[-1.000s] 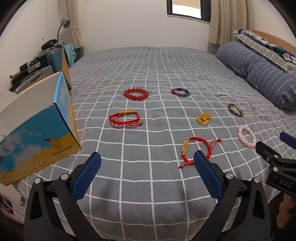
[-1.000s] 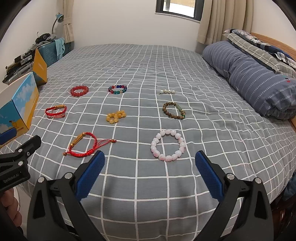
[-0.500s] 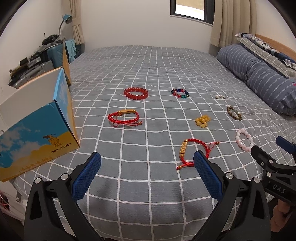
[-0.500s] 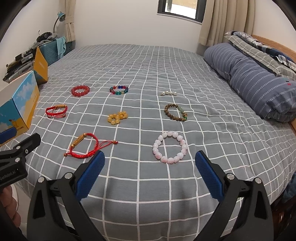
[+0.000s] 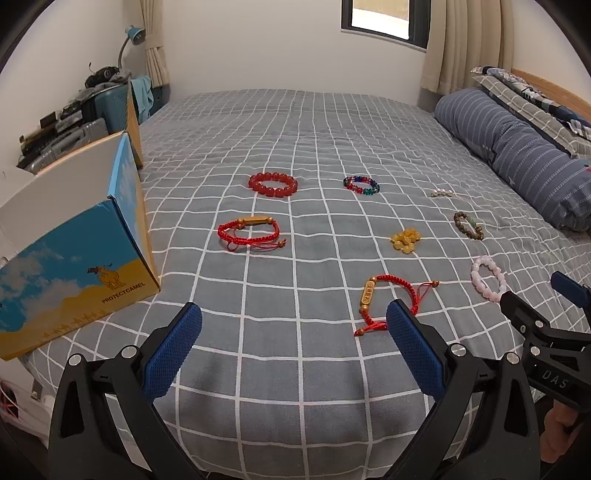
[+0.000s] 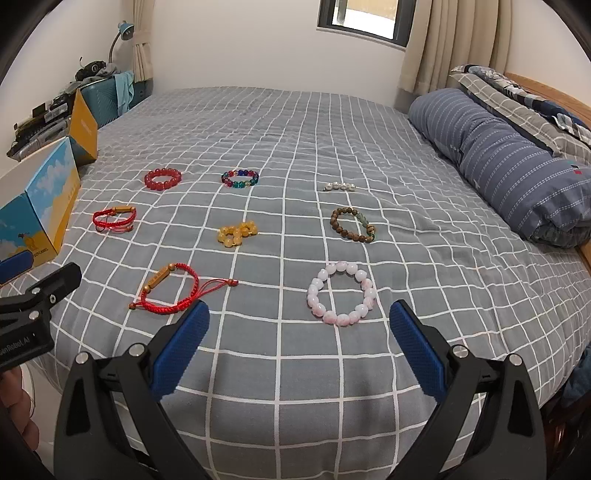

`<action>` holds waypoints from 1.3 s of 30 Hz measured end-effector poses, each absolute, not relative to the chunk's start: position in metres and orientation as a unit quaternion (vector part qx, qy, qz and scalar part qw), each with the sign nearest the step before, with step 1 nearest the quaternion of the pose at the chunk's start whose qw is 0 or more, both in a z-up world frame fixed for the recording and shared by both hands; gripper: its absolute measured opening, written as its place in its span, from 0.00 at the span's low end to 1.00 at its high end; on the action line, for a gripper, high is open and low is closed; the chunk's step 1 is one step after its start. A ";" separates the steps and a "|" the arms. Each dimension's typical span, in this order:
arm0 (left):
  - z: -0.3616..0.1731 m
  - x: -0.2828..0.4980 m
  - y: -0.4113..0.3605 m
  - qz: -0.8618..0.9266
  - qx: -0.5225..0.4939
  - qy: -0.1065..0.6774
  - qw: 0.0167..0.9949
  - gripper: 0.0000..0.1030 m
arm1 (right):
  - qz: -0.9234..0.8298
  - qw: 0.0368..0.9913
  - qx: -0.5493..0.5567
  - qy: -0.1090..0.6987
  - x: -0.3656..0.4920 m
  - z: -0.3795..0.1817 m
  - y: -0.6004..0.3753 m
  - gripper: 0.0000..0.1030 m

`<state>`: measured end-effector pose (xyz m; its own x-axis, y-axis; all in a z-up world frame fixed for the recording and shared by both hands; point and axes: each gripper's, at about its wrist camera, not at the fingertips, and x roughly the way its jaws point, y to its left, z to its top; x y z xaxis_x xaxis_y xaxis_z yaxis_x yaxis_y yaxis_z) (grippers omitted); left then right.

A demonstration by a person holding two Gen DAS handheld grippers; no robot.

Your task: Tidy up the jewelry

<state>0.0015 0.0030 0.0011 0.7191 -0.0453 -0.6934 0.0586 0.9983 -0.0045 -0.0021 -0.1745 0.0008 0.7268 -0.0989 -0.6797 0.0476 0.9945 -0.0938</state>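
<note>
1. The surface is a bed point(image 6: 295, 122) with a grey cover in a white grid, filling most of both views. A rolled blue striped duvet point(image 6: 509, 166) lies along the right edge, with a folded checked blanket point(image 6: 517, 96) behind it against a wooden headboard.
2. The room: white walls, a small dark-framed window point(image 6: 364, 20) past the far edge, beige curtains point(image 6: 436, 48) beside it, and a blue desk lamp point(image 5: 135, 35) over clutter past the left edge.
3. A blue and yellow cardboard box point(image 5: 74, 266) with a camel print sits at the near left corner of the bed, flaps open.
4. Nine bits of jewelry are laid out roughly three by three, all apart. Far row: red bead bracelet point(image 6: 162, 178), multicolour bead bracelet point(image 6: 239, 178), small pearl piece point(image 6: 340, 186). Middle row: red cord bracelet point(image 6: 113, 218), yellow bead bracelet point(image 6: 236, 233), brown bead bracelet point(image 6: 352, 224). Near row: a second red cord bracelet with gold bar point(image 6: 170, 290) and the pink bead bracelet point(image 6: 341, 293).
5. Left gripper point(image 5: 293, 332) hangs over the near edge with its tongs wide apart, nothing in them. The gold-bar cord bracelet lies just beyond its right pad point(image 5: 415, 350).
6. Right gripper point(image 6: 299, 334) is also spread wide and empty, with the pink bracelet just ahead, between the two fingers.
</note>
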 end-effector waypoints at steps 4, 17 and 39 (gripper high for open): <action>0.002 0.001 0.004 -0.025 0.009 0.371 0.928 0.95 | -0.041 0.929 -0.037 0.367 -0.003 0.001 -0.175 0.91; 0.002 0.003 0.003 -0.022 0.011 0.373 0.928 0.95 | -0.043 0.929 -0.031 0.366 -0.002 0.002 -0.177 0.91; 0.001 0.005 0.003 -0.021 0.012 0.377 0.926 0.95 | -0.043 0.929 -0.026 0.366 -0.004 0.005 -0.179 0.91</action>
